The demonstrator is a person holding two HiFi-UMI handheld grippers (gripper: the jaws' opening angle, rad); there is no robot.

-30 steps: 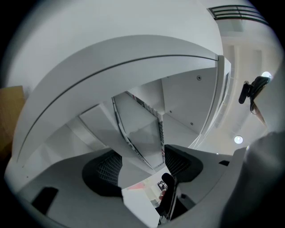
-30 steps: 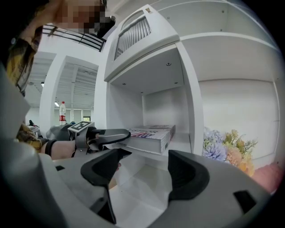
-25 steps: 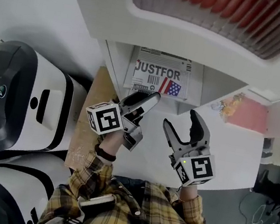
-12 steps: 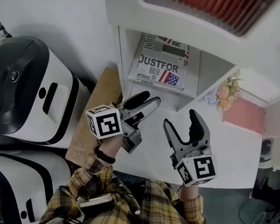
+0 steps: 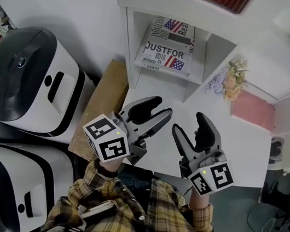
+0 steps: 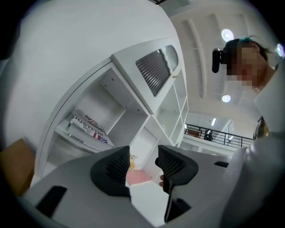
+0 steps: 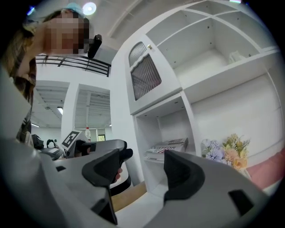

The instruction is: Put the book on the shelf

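Observation:
The book [image 5: 164, 52], its cover printed with large letters and a flag, lies flat in a white shelf compartment [image 5: 131, 49]; it also shows in the left gripper view [image 6: 87, 129] and the right gripper view [image 7: 167, 147]. My left gripper [image 5: 158, 109] hangs over the white table in front of the shelf, well short of the book. Its jaws have just been closing partway; they stand open with nothing between them [image 6: 143, 162]. My right gripper [image 5: 190, 124] floats beside it, open and empty [image 7: 144, 164]. Both point toward the shelf.
Two white-and-black machines [image 5: 22, 85] stand at the left, with a wooden board [image 5: 102, 105] beside the shelf. A bunch of flowers [image 5: 226, 80] and a pink sheet [image 5: 251, 109] lie in the compartment to the right. The white table [image 5: 238, 151] runs under both grippers.
Both grippers have drawn back from the shelf toward the person and risen. The left one has rolled and its jaws stand narrower. The book stays on the shelf.

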